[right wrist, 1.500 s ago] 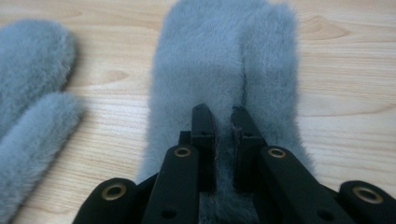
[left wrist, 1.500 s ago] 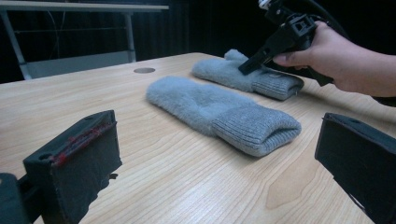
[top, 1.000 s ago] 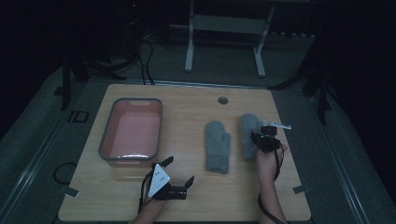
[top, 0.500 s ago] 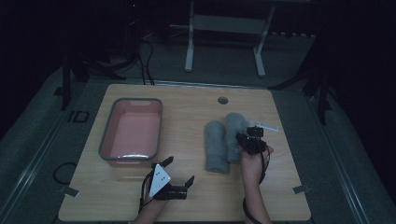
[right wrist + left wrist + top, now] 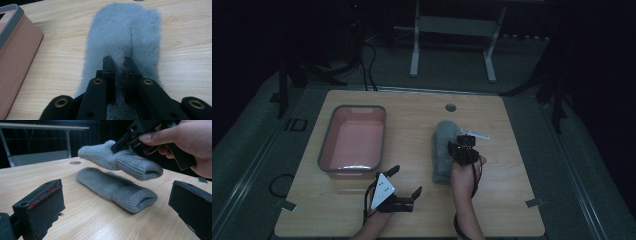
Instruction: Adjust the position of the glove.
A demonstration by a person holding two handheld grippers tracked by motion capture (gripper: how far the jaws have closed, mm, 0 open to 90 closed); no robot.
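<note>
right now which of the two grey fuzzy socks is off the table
The upper grey fuzzy sock, pinched in the right tool, hangs in the air. The other grey fuzzy sock lies flat on the wooden table directly beneath it.

Two hand-held black two-jaw grippers working over the table

Left gripper is resting near the front edge, jaws spread; right gripper is hovering mid-table, jaws pinched together.

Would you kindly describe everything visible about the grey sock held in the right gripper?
The held sock is grey and fuzzy, with a ribbed knit cuff at its open end. The right gripper has its jaws shut on a pinch of its fabric. It hangs roughly level in the air, just above the second grey sock lying flat on the table.
</note>
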